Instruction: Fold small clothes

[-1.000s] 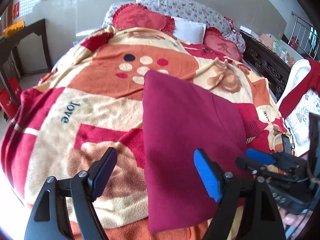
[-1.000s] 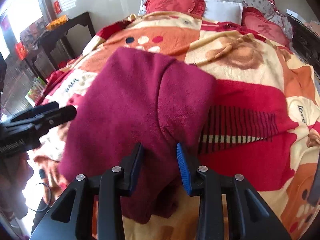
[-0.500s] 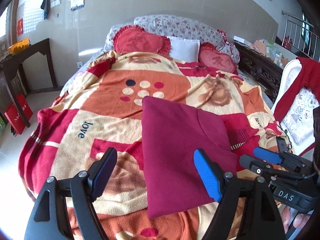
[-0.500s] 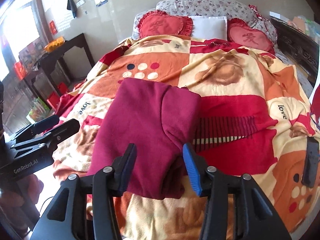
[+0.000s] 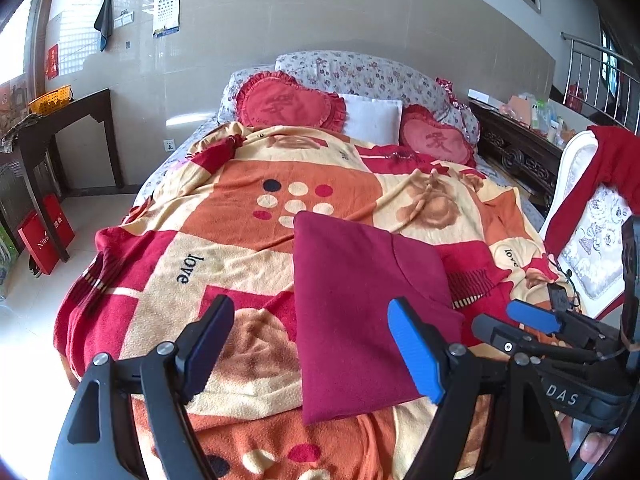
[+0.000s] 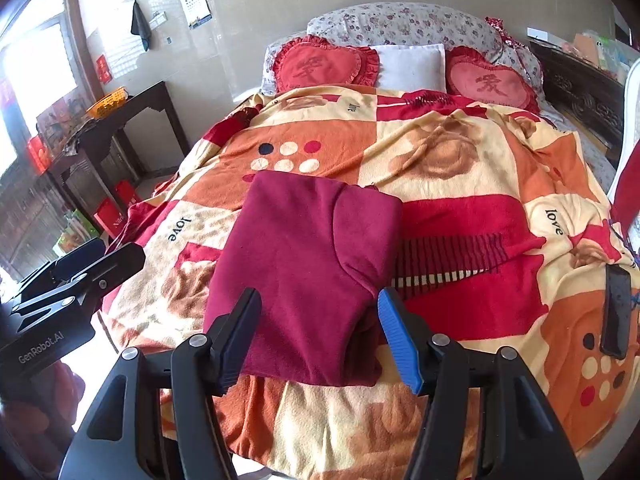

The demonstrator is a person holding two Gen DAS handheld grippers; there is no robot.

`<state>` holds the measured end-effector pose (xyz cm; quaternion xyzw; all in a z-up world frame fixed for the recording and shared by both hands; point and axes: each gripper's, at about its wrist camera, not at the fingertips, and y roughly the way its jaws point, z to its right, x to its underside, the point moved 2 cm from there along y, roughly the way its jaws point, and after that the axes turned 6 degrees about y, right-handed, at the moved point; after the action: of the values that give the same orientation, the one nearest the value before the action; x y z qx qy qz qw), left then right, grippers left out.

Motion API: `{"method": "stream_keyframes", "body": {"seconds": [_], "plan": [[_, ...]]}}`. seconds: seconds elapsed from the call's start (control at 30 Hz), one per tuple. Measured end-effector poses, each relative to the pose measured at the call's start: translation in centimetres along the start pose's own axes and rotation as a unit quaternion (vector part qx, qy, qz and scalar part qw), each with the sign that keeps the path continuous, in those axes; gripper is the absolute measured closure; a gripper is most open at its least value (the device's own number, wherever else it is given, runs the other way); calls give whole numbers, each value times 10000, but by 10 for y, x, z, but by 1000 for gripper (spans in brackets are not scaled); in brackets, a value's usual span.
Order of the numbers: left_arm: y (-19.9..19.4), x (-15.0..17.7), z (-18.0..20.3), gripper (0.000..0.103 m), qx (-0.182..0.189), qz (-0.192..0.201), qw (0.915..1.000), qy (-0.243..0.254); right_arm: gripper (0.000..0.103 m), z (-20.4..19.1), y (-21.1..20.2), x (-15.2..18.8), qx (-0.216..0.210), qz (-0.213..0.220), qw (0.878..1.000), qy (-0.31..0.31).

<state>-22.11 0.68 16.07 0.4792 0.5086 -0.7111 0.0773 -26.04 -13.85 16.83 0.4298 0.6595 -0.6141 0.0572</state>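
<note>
Maroon knit garment [image 5: 360,312], folded into a flat rectangle, lies on the orange, red and cream patterned fleece blanket [image 5: 224,256] covering the bed. Left wrist view: left gripper [image 5: 312,350] spread wide above the garment's near edge, holding nothing.

Right wrist view: right gripper [image 6: 320,336] is opening, pads clear of the garment [image 6: 304,264]. Judgement: this fold looks complete and released. Next move calls for a further fold or setting it aside.

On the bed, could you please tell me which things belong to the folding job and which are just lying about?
Part of the job: maroon garment, folded on the blanket.

Just lying about: heart cushions, white pillow, phone, red garment on the chair.
</note>
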Motion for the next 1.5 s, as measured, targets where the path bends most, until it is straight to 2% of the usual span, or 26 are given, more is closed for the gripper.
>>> {"method": "stream_keyframes", "body": {"seconds": [0.67,1.5], "plan": [[-6,2,-4,20,-67,40,10000,-57,61,-9,-3,5,1,-33,9999,-113],[15,1,-2,20,-90,-153,9998,-33,61,-4,14,3,-16,-164,9999,-43]]}}
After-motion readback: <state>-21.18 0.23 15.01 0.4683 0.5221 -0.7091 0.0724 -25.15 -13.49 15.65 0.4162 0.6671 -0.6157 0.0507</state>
